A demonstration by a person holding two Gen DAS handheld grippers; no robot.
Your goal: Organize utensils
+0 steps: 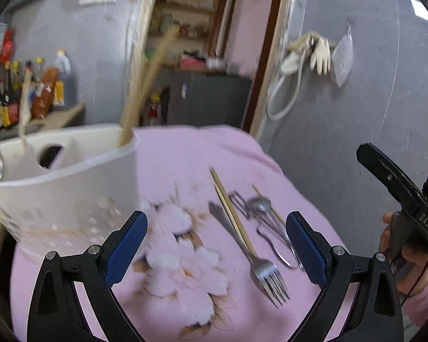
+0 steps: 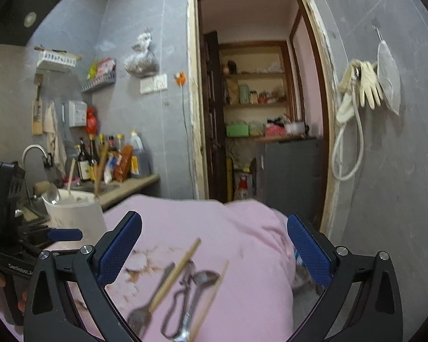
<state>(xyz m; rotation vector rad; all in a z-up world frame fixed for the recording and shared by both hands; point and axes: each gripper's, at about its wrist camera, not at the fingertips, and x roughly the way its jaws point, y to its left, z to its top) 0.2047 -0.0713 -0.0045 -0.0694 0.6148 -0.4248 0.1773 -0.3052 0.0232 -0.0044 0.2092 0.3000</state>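
On the pink flowered cloth (image 1: 185, 165) lie loose utensils: a fork (image 1: 256, 262) with a wooden chopstick (image 1: 231, 208) along it, a spoon (image 1: 261, 205) and other metal pieces beside them. My left gripper (image 1: 215, 219) hangs open above them with nothing between its fingers. A white utensil holder (image 1: 71, 188) stands at the left with chopsticks (image 1: 145, 85) upright in it. In the right wrist view my right gripper (image 2: 214, 218) is open over the fork (image 2: 145, 310), a chopstick (image 2: 175, 273), the spoon (image 2: 205, 279) and a second chopstick (image 2: 211, 299). The holder (image 2: 74, 216) stands far left.
A counter with bottles (image 2: 114, 159) and a sink tap (image 2: 34, 151) lies behind the holder. A doorway (image 2: 256, 99) opens straight ahead. Gloves and a hose (image 2: 362, 91) hang on the grey wall at the right. The cloth drops off at its right edge (image 2: 288, 242). A hand (image 1: 408, 256) holds the right gripper.
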